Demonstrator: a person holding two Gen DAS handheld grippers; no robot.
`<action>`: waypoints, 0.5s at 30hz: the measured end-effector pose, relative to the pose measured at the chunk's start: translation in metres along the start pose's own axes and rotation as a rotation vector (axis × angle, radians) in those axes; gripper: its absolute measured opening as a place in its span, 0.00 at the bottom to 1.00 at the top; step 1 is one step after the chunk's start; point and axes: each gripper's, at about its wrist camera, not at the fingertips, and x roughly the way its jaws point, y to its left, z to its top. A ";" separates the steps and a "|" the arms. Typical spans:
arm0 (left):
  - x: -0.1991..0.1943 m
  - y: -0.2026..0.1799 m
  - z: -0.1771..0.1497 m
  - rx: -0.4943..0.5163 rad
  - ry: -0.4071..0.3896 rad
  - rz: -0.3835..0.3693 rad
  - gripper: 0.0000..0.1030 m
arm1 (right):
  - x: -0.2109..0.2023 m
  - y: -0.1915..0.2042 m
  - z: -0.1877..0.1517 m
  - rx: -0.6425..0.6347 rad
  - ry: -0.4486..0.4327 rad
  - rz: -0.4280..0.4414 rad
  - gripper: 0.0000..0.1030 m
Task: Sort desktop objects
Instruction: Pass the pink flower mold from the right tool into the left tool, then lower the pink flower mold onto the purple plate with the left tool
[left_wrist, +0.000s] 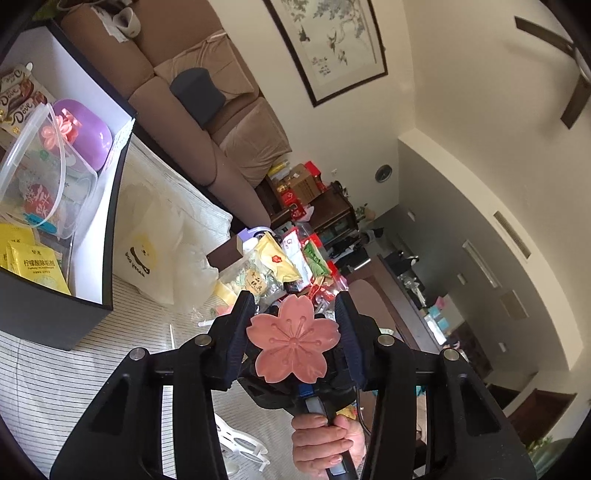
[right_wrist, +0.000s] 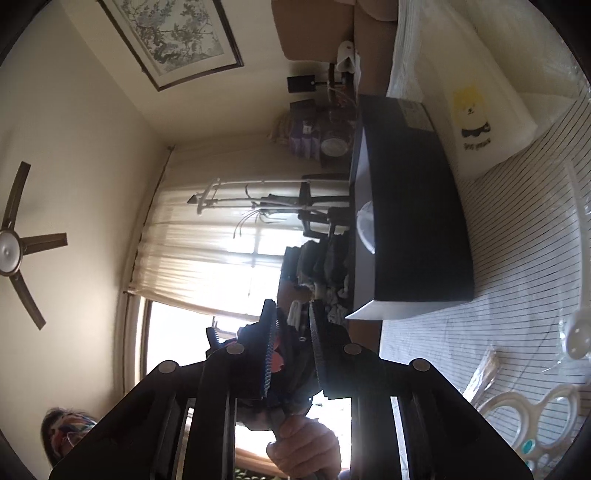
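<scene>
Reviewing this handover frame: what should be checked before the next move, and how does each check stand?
1. Pink flower sits between the left gripper jaws: ok.
2. Both left pads meet petal tips: ok, as far as visible.
3. Right gripper let go: ok, its jaws stand apart with a gap beside the flower.
4. Flower level in the grip: ok.
5. Free spot in the black box: cannot tell.
</scene>
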 end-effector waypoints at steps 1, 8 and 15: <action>-0.003 -0.001 0.002 0.003 -0.007 0.010 0.41 | -0.005 0.000 0.003 -0.008 -0.017 -0.020 0.27; -0.019 -0.011 0.053 0.095 0.021 0.197 0.41 | -0.006 0.039 0.010 -0.268 -0.020 -0.333 0.29; 0.037 0.023 0.157 0.121 0.160 0.520 0.41 | 0.021 0.072 -0.012 -0.548 0.029 -0.568 0.46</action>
